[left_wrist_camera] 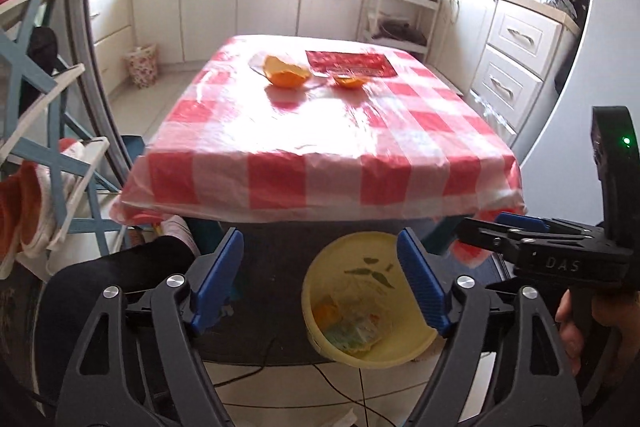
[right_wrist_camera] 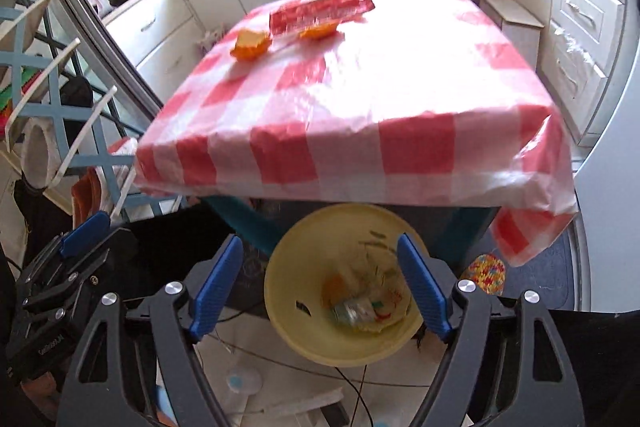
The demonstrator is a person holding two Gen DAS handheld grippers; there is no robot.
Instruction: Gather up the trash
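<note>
A yellow bin [left_wrist_camera: 366, 307] [right_wrist_camera: 340, 283] stands on the floor in front of the table, with wrappers and orange peel inside. On the red-checked table [left_wrist_camera: 320, 123] [right_wrist_camera: 360, 99] lie a large orange peel [left_wrist_camera: 286, 71] [right_wrist_camera: 250, 45], a small orange peel [left_wrist_camera: 351, 81] [right_wrist_camera: 318, 31] and a red wrapper [left_wrist_camera: 350, 63] [right_wrist_camera: 322, 10] at the far end. My left gripper [left_wrist_camera: 320, 279] is open and empty above the bin. My right gripper [right_wrist_camera: 320, 283] is open and empty over the bin; it also shows in the left wrist view [left_wrist_camera: 520, 227].
A blue and white rack [left_wrist_camera: 48, 131] with cloths stands at the left. White cabinets and drawers [left_wrist_camera: 516, 67] line the back and right. Cables [right_wrist_camera: 360, 387] and papers lie on the tiled floor. A colourful knitted piece [right_wrist_camera: 486, 273] lies right of the bin.
</note>
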